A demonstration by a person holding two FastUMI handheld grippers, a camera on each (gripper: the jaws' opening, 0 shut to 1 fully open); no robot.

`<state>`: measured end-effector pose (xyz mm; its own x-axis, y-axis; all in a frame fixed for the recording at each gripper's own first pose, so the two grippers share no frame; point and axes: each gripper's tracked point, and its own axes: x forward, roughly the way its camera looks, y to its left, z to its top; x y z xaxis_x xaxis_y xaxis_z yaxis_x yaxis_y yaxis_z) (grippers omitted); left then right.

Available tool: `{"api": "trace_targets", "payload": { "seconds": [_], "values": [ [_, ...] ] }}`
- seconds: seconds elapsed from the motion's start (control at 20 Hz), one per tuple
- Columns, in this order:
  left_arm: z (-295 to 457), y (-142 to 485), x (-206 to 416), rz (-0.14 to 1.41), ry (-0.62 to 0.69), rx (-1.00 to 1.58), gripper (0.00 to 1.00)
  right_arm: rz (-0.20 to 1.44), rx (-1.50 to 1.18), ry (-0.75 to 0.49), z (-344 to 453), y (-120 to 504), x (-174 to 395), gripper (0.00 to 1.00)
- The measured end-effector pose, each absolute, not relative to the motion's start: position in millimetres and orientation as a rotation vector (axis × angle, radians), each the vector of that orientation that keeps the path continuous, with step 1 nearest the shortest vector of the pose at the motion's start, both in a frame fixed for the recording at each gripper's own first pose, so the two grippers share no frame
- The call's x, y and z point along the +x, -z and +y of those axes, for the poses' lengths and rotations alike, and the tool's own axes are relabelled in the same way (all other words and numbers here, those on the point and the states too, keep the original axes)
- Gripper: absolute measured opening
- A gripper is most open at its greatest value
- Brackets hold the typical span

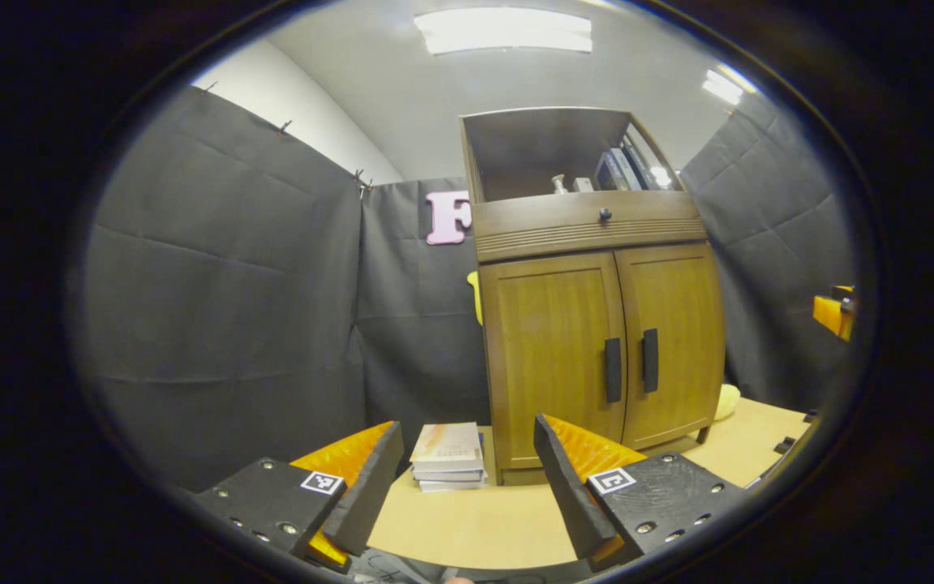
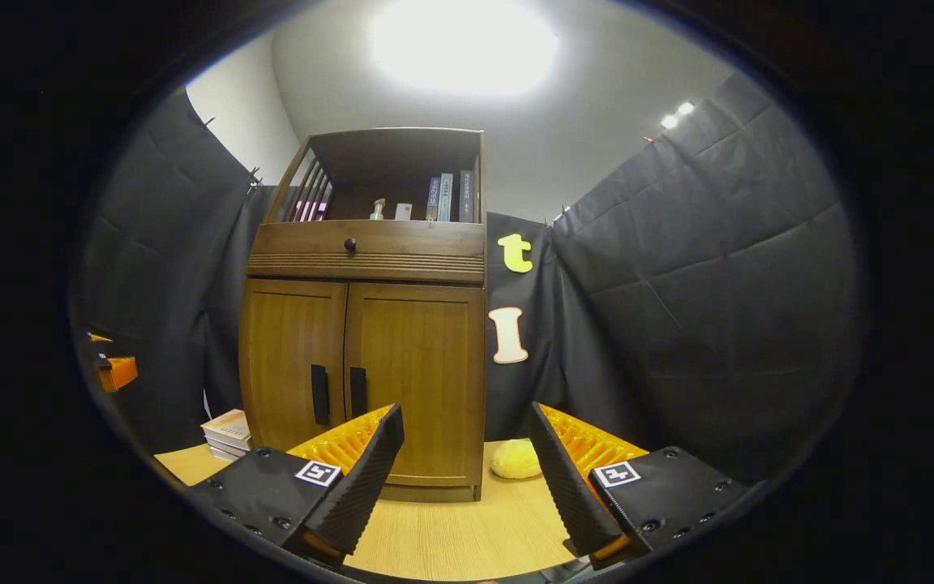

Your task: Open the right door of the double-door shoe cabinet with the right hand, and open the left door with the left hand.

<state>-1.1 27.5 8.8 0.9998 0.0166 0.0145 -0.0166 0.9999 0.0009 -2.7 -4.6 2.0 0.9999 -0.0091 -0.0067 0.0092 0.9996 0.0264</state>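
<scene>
While both brown wooden doors of the shoe cabinet (image 1: 597, 324) stood closed, nothing was done: your left gripper (image 1: 467, 478) and right gripper (image 2: 467, 466) hung wide, empty, well short of its black handles (image 2: 337, 392).

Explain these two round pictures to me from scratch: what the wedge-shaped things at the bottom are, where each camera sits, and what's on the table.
A person holds a two-finger gripper in each hand, and a camera rides on each, looking forward along its fingers. The left gripper shows at the bottom of the left gripper view, the right gripper in the right gripper view. Both are open and hold nothing. Ahead stands a wooden cabinet on a table; its left door and right door are closed, with dark handles at the middle. A stack of books sits left of the cabinet, a yellow soft thing right of it.
</scene>
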Motion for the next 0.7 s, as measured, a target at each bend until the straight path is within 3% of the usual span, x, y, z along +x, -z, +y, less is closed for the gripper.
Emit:
{"api": "trace_targets", "payload": {
  "seconds": [0.4,0.7],
  "values": [
    [44.6,-11.5,-14.1,-0.018,-0.059,0.006,0.93,0.006,0.04,-0.027,1.8,-4.6,7.7,0.96],
    [55.6,-5.9,-17.3,-0.006,-0.089,0.018,0.93,-0.002,0.033,-0.094,38.6,-9.2,54.9,0.98]
  ]
}}
